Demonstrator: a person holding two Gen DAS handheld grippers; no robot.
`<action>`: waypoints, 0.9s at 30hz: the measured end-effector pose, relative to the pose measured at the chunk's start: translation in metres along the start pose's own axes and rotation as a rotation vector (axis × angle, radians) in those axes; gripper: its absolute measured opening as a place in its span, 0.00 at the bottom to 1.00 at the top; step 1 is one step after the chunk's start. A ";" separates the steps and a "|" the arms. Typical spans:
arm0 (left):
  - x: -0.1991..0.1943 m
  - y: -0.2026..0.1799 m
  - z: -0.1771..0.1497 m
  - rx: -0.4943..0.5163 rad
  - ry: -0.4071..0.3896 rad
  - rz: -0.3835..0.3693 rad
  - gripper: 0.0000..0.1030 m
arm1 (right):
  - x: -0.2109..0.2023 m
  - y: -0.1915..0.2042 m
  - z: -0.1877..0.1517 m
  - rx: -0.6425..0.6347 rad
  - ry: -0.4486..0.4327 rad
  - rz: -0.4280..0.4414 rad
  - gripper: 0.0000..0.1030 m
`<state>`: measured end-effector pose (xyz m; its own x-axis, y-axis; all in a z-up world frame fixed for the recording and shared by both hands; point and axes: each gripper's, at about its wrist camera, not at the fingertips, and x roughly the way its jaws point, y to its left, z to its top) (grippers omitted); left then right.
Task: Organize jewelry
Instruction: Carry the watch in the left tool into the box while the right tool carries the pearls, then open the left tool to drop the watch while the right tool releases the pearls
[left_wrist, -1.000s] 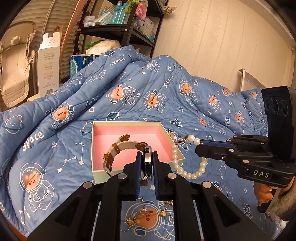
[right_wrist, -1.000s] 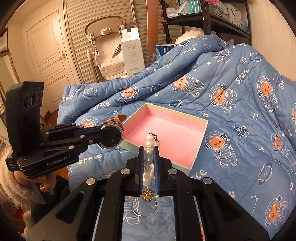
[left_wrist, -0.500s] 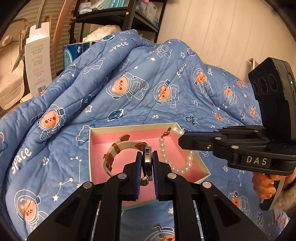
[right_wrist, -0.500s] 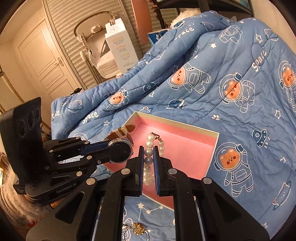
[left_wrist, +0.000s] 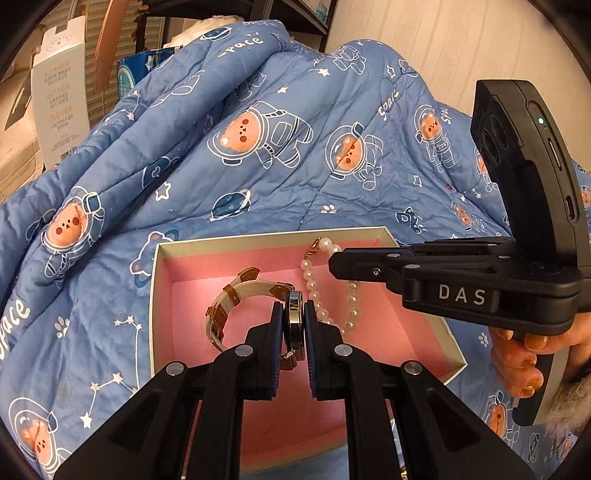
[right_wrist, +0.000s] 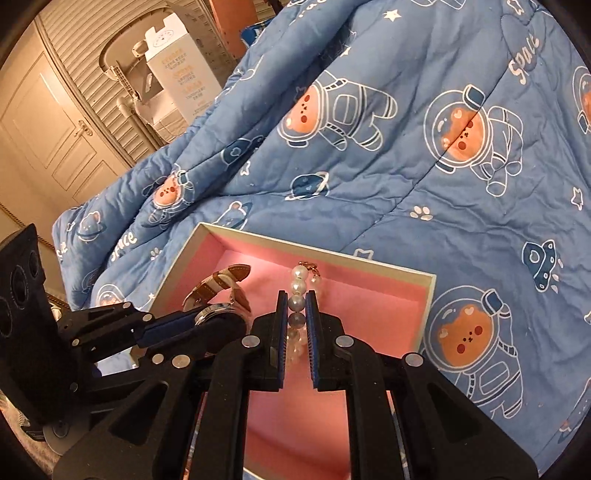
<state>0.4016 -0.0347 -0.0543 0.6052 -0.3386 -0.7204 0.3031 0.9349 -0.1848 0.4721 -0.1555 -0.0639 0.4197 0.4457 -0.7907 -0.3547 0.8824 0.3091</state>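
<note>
A shallow box with a pink lining (left_wrist: 439, 321) (right_wrist: 417, 299) lies on a blue quilt. My left gripper (left_wrist: 294, 314) is shut on the case of a wristwatch with a cream and brown strap (left_wrist: 236, 295) and holds it over the box's middle; the watch also shows in the right wrist view (right_wrist: 218, 284). My right gripper (right_wrist: 296, 308) is shut on a pearl bracelet (right_wrist: 298, 286), which hangs over the box to the right of the watch (left_wrist: 314, 284). The right gripper's fingertips (left_wrist: 336, 260) reach in from the right.
The blue quilt with space bears (left_wrist: 258, 147) rises in folds behind the box. A tall white carton (left_wrist: 61, 92) and a black shelf stand at the far left. A door and slatted panels (right_wrist: 55, 122) lie beyond the bed's edge.
Both grippers have moved forward and down over the box with the watch and the pearl bracelet. The box now fills the lower middle of both views.
</note>
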 end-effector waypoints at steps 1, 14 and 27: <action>0.002 0.001 0.000 -0.009 0.005 -0.002 0.10 | 0.001 -0.001 0.001 -0.007 0.002 -0.011 0.10; 0.017 0.000 -0.010 0.006 0.047 0.004 0.10 | 0.020 0.002 -0.004 -0.111 0.042 -0.160 0.10; -0.005 0.000 -0.006 0.002 -0.044 0.020 0.51 | 0.024 0.012 -0.006 -0.178 0.052 -0.210 0.10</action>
<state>0.3940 -0.0327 -0.0547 0.6427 -0.3246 -0.6940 0.2924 0.9412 -0.1694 0.4732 -0.1348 -0.0821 0.4575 0.2437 -0.8552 -0.4076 0.9122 0.0419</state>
